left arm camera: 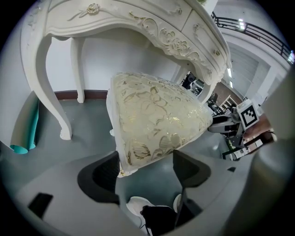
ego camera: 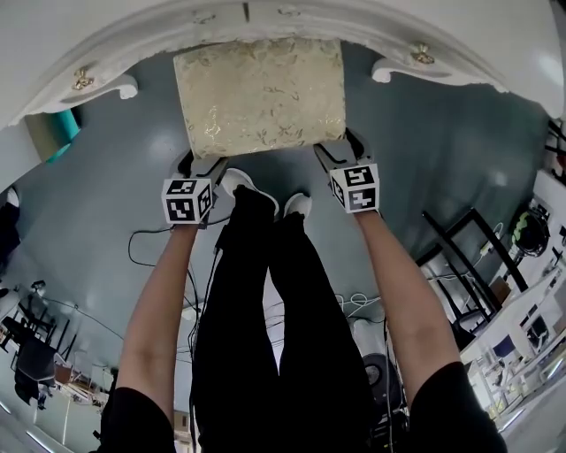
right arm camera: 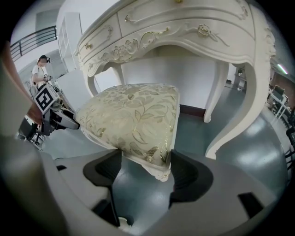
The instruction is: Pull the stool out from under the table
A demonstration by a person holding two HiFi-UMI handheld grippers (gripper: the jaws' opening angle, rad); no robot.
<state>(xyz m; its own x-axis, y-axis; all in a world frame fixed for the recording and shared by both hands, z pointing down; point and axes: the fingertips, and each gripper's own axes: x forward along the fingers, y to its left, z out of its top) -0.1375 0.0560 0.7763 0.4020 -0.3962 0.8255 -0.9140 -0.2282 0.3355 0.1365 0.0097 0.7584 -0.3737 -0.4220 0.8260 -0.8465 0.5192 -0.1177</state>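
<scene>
The left gripper (left arm camera: pixel 145 159) has its jaws closed against the near left corner of the stool (left arm camera: pixel 156 120): the gold-patterned cushion fills the gap between them, its trimmed edge touching the left jaw. The right gripper (right arm camera: pixel 144 159) pinches the near right corner in the same way, with the cushion's corner wedged between both jaws and hanging a little below them. In the head view the two grippers sit level with each other at the stool's near edge, each at the end of a bare forearm. The stool stands on the grey-blue floor (ego camera: pixel 424 150) with its near part out in the open and its far edge under the curved front rim of the white carved table (ego camera: pixel 159 26). Between the arms, the person's white shoes (ego camera: pixel 237 181) stand just near of the stool. A teal roll (left arm camera: pixel 25 133) leans by the table's left leg.
</scene>
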